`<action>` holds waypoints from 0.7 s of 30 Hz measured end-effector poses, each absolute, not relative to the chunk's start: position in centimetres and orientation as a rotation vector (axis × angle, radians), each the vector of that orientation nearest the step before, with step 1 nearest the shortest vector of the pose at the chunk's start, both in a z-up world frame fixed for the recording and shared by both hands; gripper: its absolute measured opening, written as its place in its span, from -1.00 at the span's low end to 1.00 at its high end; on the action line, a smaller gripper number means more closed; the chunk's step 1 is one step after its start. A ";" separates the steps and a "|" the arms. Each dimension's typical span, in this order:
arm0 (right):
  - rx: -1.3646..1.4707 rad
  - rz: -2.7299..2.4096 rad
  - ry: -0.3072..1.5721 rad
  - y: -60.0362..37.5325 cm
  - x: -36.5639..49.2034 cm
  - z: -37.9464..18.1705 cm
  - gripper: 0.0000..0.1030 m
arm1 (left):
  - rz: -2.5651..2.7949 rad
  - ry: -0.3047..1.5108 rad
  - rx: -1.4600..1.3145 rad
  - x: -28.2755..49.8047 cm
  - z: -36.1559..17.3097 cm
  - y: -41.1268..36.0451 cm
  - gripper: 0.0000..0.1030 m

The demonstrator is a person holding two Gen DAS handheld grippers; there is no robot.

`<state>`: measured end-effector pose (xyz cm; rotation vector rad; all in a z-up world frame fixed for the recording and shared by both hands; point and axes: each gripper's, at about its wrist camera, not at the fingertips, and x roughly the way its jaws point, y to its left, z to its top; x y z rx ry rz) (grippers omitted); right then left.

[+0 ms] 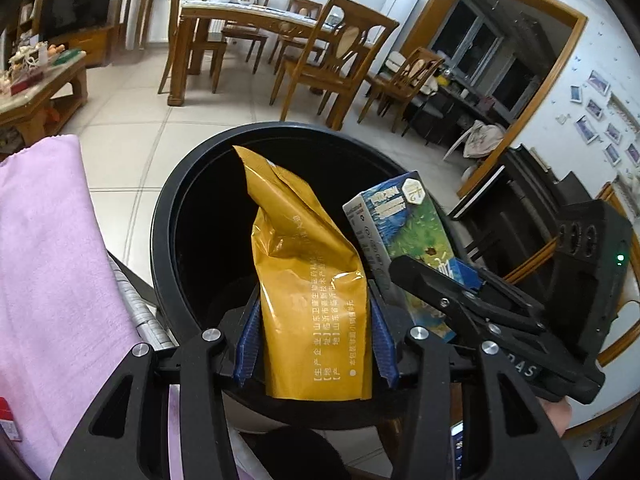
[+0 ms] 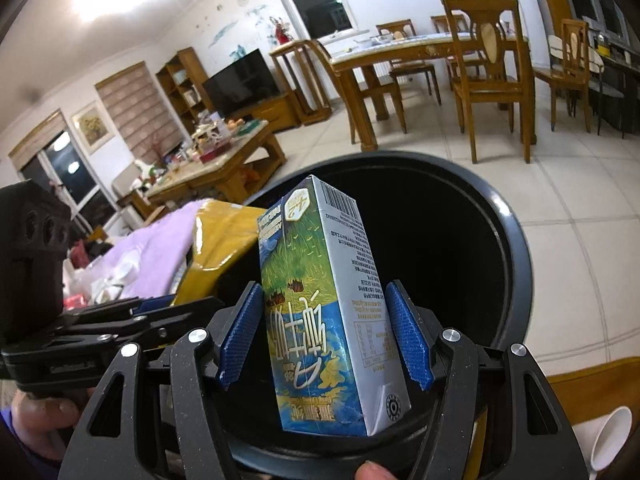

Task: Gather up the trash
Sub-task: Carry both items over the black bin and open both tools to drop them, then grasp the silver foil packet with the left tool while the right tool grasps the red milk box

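A: How was the left gripper [image 1: 316,340] recorded?
B: Closed on the gold pouch [image 1: 308,280], held over the black bin [image 1: 172,216]; judged light, crinkly, slippery.
A: The right gripper [image 2: 326,336]?
B: Clamped on the milk carton [image 2: 324,300], over the bin; judged stiff, light.

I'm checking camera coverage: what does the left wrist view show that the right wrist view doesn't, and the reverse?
Left wrist only: the doorway and the wall of photo frames.

Right wrist only: a white cup, the shelf and the blinds.

Both: the black bin, the yellow bag in the left gripper, the carton in the right gripper, the purple cloth, the TV and the dining table.
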<state>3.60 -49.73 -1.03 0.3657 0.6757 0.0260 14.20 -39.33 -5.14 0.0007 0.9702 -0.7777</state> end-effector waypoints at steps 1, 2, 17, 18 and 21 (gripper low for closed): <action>0.354 0.021 0.673 -49.4 3.6 -1.0 0.25 | -0.770 0.973 0.007 14.1 -5.1 -39.4 -0.03; 0.353 0.022 0.672 -49.3 3.8 -0.9 0.28 | -0.764 0.976 0.011 14.3 -4.8 -39.7 0.02; 0.390 0.066 0.606 -47.7 2.1 0.8 0.53 | -0.735 0.863 0.015 10.2 -0.7 -35.3 0.45; 0.383 0.071 0.601 -47.2 2.0 1.2 0.55 | -0.719 0.852 0.008 9.8 -0.2 -33.9 0.45; 0.352 0.100 0.593 -44.7 2.0 2.6 0.55 | -0.661 0.818 -0.016 8.8 1.0 -29.6 0.45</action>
